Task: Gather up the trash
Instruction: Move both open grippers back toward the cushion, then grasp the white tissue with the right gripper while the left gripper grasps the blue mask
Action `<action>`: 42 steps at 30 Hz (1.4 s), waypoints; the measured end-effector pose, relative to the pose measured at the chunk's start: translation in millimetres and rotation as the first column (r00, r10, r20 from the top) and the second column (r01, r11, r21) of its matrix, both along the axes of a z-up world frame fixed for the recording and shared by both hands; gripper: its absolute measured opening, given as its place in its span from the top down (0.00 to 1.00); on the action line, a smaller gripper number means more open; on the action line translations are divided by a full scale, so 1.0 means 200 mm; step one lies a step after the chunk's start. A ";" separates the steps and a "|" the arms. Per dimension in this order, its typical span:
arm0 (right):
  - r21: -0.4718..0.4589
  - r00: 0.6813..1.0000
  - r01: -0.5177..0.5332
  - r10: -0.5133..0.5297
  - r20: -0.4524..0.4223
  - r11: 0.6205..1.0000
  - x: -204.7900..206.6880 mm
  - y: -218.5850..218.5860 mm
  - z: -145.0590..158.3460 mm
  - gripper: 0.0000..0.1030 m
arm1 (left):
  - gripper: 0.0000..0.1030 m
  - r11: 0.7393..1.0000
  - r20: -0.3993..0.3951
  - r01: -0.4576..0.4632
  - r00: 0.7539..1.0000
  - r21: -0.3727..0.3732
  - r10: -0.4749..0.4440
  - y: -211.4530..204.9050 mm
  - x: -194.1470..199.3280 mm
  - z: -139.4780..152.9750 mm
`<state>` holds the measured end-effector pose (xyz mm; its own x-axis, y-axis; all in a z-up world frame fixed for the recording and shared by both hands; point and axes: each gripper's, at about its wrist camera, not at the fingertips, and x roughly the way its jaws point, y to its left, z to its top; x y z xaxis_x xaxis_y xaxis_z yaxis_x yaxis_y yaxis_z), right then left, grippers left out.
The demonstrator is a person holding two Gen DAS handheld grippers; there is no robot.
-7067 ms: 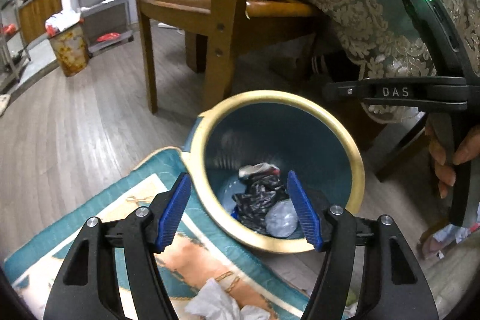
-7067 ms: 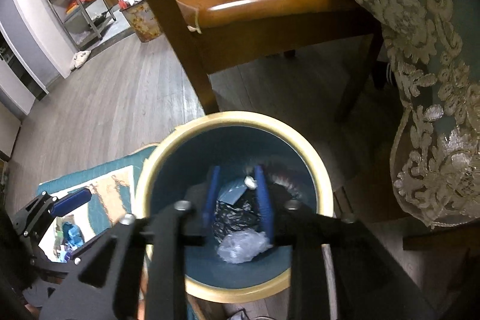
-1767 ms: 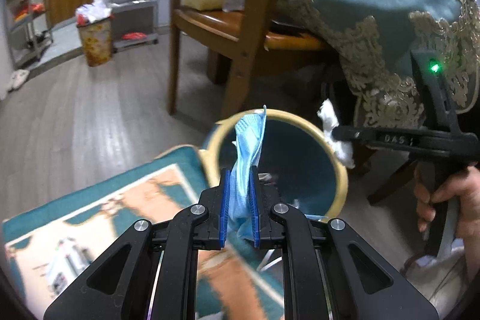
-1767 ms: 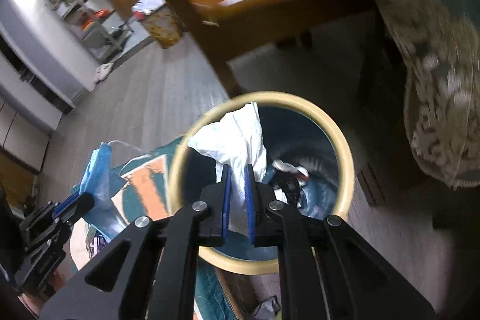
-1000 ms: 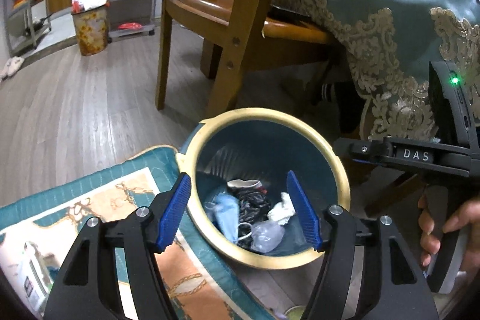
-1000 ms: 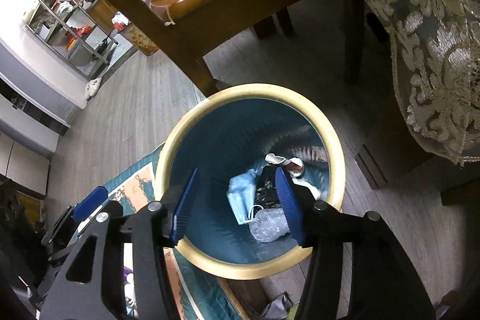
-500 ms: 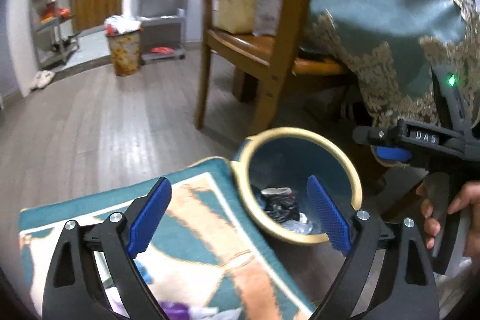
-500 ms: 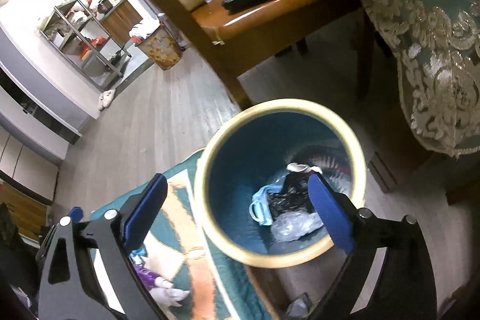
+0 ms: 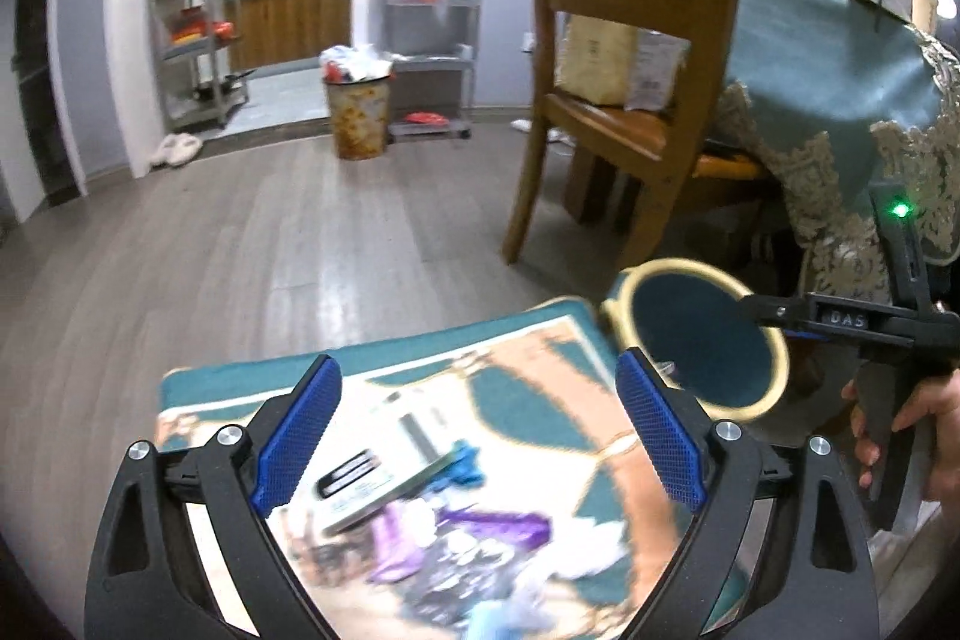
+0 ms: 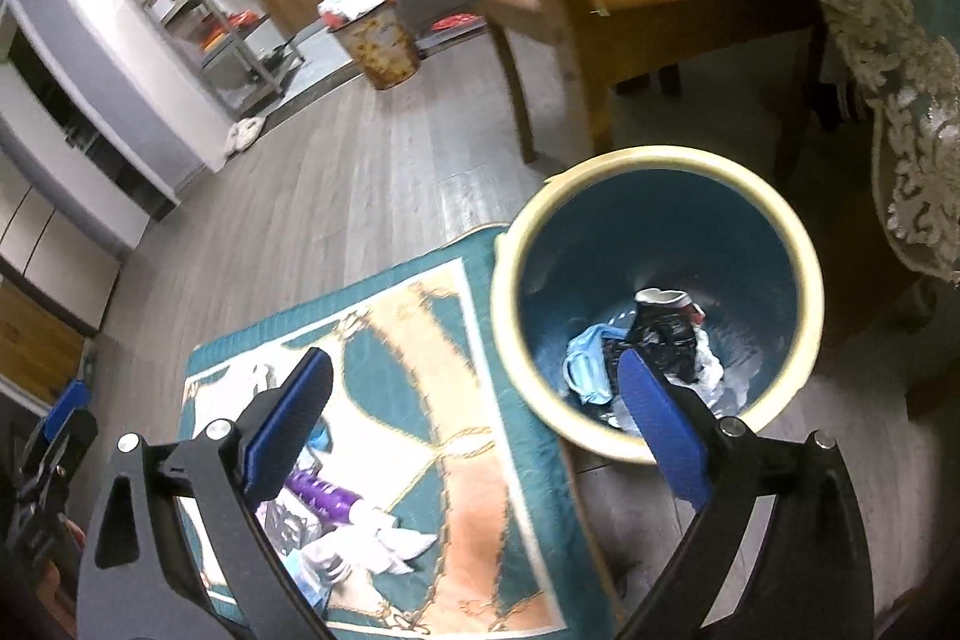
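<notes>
The left gripper has its jaws spread wide with nothing between them, and it hangs over a teal patterned mat on which blurred litter lies, including purple wrappers, white scraps and a flat white packet. The right gripper is likewise wide apart and empty, straddling the edge of the mat and the near rim of a round bin with a cream rim and teal inside. The bin stands on the wooden floor just beside the mat, near a wooden chair, and holds a blue face mask, black plastic and clear wrapping.
</notes>
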<state>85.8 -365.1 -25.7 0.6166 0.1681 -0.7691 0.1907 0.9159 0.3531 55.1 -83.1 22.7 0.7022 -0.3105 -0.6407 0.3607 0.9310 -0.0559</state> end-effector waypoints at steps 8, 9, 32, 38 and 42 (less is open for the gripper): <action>-0.085 0.995 -0.104 0.103 -0.006 0.991 -0.07 0.26 -0.05 0.08 | 0.10 0.997 -0.026 -0.066 0.997 0.048 0.067 0.27 -0.11 -0.09; -0.094 0.993 -0.116 0.116 -0.011 0.989 -0.08 0.29 -0.07 0.08 | 0.10 0.996 -0.032 -0.072 0.997 0.047 0.073 0.30 -0.13 -0.11; -0.013 0.936 -0.262 0.251 -0.247 0.965 -0.20 0.61 -0.47 0.40 | 0.10 0.977 -0.317 0.117 0.947 0.176 -0.057 0.16 -0.31 -0.66; -0.046 0.906 -0.330 0.303 -0.296 0.943 -0.19 0.68 -0.54 0.48 | 0.17 0.961 -0.372 0.188 0.922 0.201 -0.103 0.08 -0.34 -0.74; -0.044 0.893 -0.351 0.321 -0.315 0.935 -0.17 0.70 -0.58 0.54 | 0.29 0.959 -0.419 0.205 0.902 0.196 -0.107 0.07 -0.34 -0.79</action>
<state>51.1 -224.7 -141.2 0.2756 0.2398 -0.9309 -0.0523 0.9707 0.2346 -12.4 -69.4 -134.4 0.3253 -0.2048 -0.9232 0.4945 0.8690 -0.0185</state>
